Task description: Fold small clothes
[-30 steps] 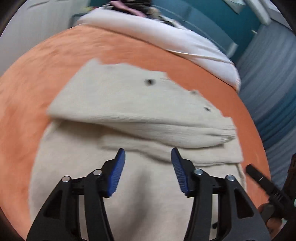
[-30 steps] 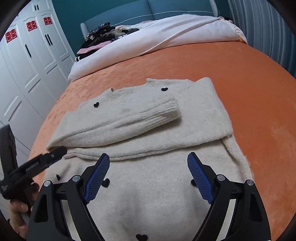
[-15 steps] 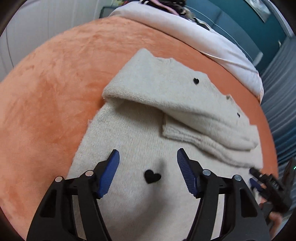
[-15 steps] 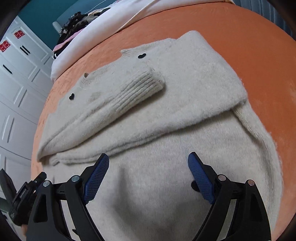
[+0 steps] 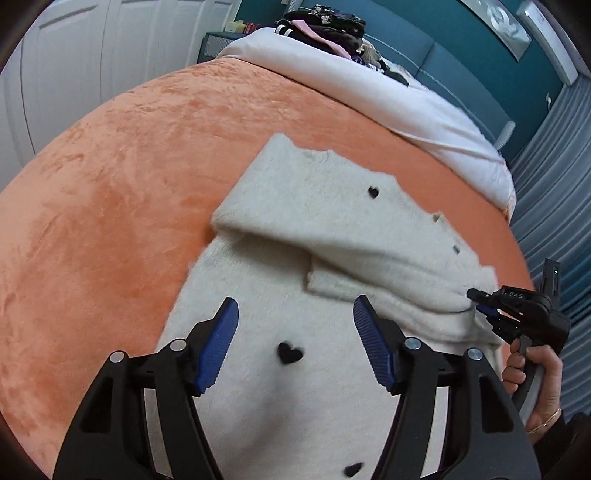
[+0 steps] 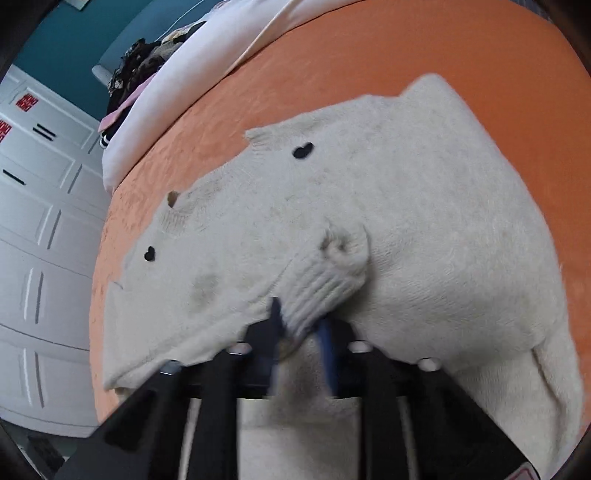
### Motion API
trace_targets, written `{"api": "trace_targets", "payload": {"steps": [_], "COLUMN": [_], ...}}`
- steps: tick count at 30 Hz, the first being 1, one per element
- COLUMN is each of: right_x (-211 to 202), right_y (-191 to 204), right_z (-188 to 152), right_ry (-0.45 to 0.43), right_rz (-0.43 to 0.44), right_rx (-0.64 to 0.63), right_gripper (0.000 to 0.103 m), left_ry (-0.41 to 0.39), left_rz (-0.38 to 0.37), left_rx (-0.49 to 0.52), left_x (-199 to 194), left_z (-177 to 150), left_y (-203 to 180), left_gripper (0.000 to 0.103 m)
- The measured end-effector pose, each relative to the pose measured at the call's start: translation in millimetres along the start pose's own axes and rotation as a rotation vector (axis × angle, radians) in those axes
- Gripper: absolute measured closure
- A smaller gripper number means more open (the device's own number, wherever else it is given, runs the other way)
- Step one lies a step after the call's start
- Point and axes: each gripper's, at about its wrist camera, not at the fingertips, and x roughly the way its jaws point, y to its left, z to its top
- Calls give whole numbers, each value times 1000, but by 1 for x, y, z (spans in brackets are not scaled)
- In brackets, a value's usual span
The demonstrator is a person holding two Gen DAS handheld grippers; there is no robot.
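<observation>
A cream knit sweater (image 5: 332,229) with small black hearts lies on the orange bed cover (image 5: 110,192), both sleeves folded across its chest. My left gripper (image 5: 293,332) is open and empty, just above the sweater's lower body near a black heart (image 5: 290,352). My right gripper (image 6: 303,328) is shut on the sweater's folded edge under the ribbed cuff (image 6: 325,284), which bunches over its fingers. It also shows at the right edge of the left wrist view (image 5: 484,301), pinching the sweater's side.
A white duvet (image 5: 388,96) and a pile of dark clothes (image 5: 325,26) lie at the head of the bed. White wardrobe doors (image 6: 37,240) stand beyond the left bed edge. Blue curtains (image 5: 554,184) hang on the right.
My right gripper has gone from open above the sweater to shut on its edge near the cuff. My left gripper has pulled back slightly and stays open.
</observation>
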Motion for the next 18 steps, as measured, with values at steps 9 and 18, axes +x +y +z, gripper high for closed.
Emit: {"api": "trace_targets", "payload": {"steps": [9, 18], "right_x": [-2, -55], "right_y": [-46, -59], "right_z": [-1, -9], "right_ry": [25, -134], "right_rz": [-152, -6], "right_rx": [-122, -21], "right_gripper": [86, 50], "left_ry": [67, 123], "left_rz": [-93, -92], "left_rx": [-100, -271], "left_x": [50, 78], "left_z": [31, 27], "left_y": [-13, 4], "left_gripper": [41, 37]}}
